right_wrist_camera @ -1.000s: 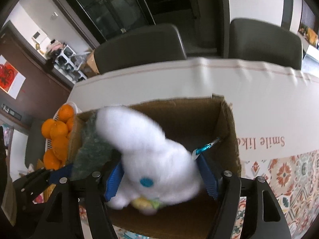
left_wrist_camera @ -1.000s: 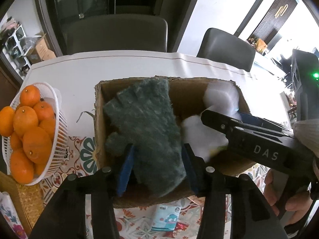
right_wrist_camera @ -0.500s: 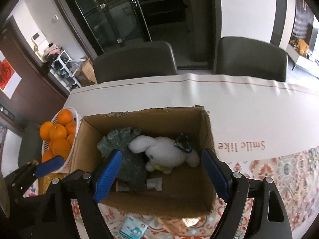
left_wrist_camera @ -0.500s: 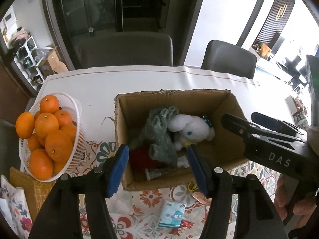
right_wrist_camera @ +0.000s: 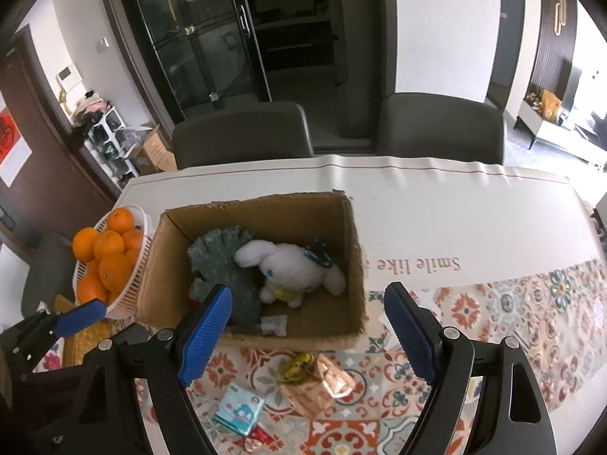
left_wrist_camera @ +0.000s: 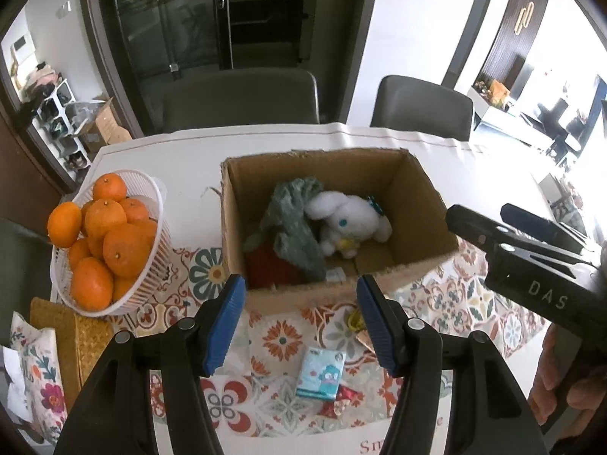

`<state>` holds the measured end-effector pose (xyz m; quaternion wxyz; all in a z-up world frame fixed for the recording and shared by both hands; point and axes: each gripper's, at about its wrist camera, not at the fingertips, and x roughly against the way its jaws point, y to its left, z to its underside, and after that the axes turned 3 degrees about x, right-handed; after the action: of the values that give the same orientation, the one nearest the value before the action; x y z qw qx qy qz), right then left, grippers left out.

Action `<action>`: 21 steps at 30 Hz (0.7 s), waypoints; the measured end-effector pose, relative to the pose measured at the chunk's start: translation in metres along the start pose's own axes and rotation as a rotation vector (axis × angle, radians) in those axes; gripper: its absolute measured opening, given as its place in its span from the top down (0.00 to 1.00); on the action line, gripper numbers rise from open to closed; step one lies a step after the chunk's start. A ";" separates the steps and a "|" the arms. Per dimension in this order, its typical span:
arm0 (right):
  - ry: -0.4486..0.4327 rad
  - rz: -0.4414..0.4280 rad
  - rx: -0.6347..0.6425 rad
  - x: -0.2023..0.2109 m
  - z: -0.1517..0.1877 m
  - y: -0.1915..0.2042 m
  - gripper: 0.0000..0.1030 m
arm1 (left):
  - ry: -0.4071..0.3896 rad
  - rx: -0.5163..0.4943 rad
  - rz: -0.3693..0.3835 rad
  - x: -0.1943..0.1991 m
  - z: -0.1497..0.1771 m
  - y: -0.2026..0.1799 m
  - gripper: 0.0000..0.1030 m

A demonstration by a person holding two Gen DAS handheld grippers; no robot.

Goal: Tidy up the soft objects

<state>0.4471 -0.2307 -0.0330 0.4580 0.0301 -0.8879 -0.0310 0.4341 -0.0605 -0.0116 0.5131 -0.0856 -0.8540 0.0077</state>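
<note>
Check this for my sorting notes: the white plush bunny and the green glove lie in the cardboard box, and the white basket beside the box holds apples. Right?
Not quite. The white basket holds oranges, not apples; the left wrist view shows them clearly. The white plush bunny and green glove do lie in the cardboard box, the basket beside it.

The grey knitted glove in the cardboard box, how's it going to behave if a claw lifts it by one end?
The grey knitted glove lies crumpled and draped over other items in the cardboard box, so it would probably hang limp and sag. Its fuzzy knit likely grips rather than slips. It touches the white plush bunny, so lifting may nudge that.
</note>
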 end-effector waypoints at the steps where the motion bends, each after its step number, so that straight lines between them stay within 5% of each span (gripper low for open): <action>1: -0.008 0.003 0.000 0.004 0.004 -0.001 0.19 | 0.002 -0.003 -0.001 0.002 0.004 -0.001 0.41; 21: 0.064 -0.015 -0.056 -0.003 0.081 -0.018 0.19 | 0.104 -0.044 0.028 -0.019 0.072 -0.015 0.41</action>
<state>0.3834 -0.2466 -0.0839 0.4866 0.0249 -0.8713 -0.0581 0.3779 -0.0726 -0.0607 0.5546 -0.1089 -0.8249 -0.0082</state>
